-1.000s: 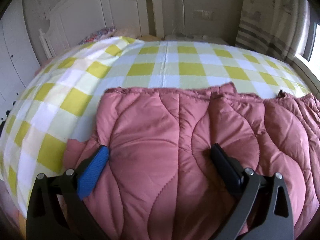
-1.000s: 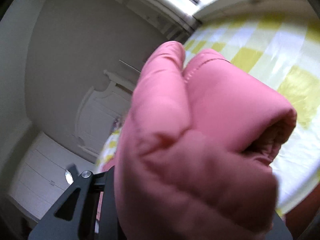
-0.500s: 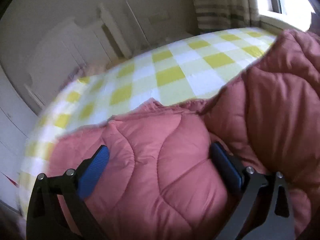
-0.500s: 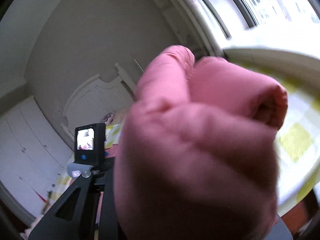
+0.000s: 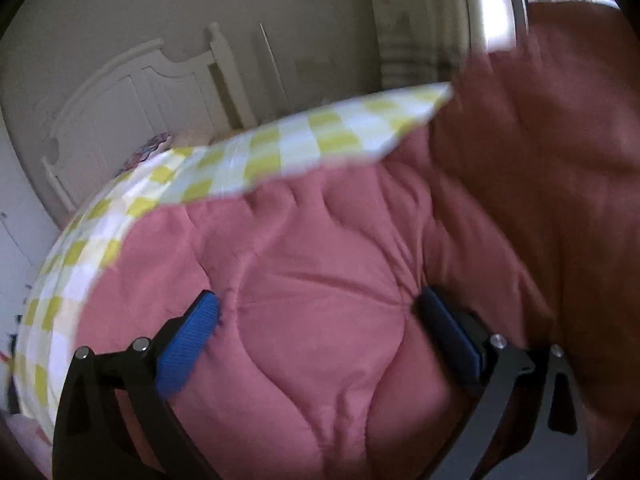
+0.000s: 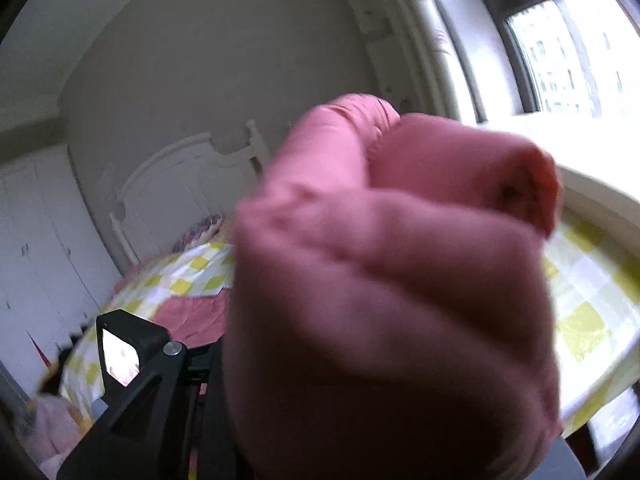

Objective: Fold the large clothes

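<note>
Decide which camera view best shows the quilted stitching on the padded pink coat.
The left wrist view: the padded pink coat spreads across the yellow-checked bedsheet, its curved stitch lines visible though slightly blurred. The right wrist view shows only a bunched, blurred fold close to the lens.

- No word, label, brand, number or sign can be read in either wrist view.
- The small lit screen [image 6: 120, 356] near the lower left edge of the right wrist view shows only a bright pinkish blur, with no legible characters.
- The pink quilted garment [image 5: 320, 320] carries no visible tag or print.
</note>
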